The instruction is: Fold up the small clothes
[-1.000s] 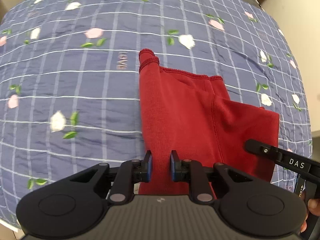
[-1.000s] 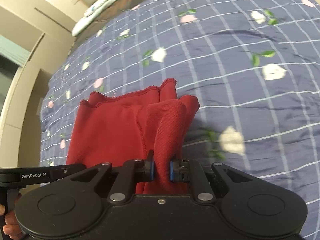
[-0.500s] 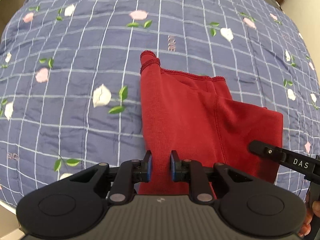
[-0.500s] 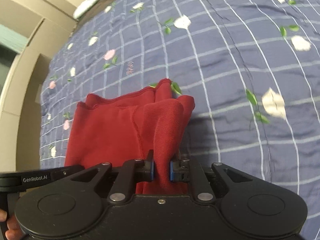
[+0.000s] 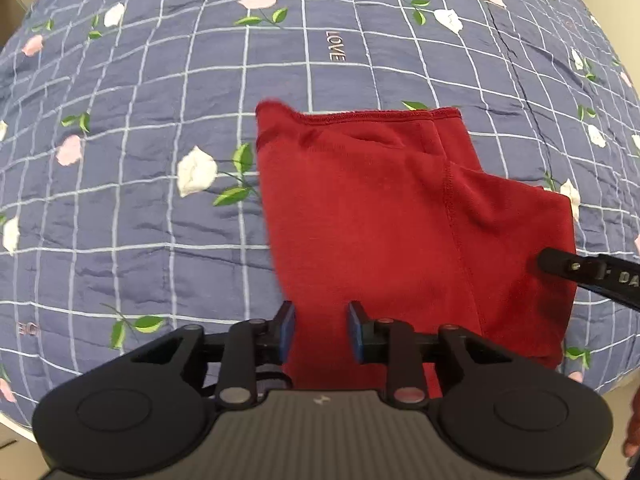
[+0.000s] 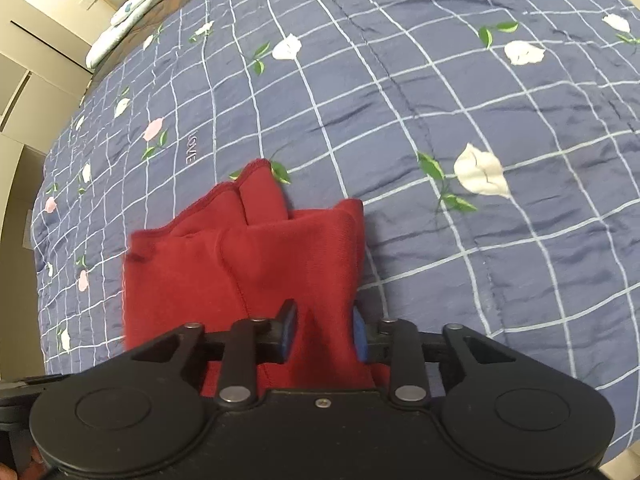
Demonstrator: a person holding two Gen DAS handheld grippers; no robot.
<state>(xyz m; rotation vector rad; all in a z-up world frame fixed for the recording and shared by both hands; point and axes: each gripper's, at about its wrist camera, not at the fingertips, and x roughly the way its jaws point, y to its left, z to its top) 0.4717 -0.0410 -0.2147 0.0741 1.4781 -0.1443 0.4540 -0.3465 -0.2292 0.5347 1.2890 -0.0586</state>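
Between both sets of parted jaws, red garment (image 5: 380, 216) is lying folded on quilt (image 5: 160, 240). Left gripper (image 5: 322, 330) and right gripper (image 6: 324, 330) are sitting open around its near edge; best pulling straight back, keeping layers aligned.

Home bedroom, work surface a bed under a quilted blue-grey bedspread (image 6: 400, 92) with white grid, roses and stitched "LOVE", beyond its far edge a folded pale blanket (image 6: 132, 12), cream cabinet panels (image 6: 24, 80) left of the bedspread
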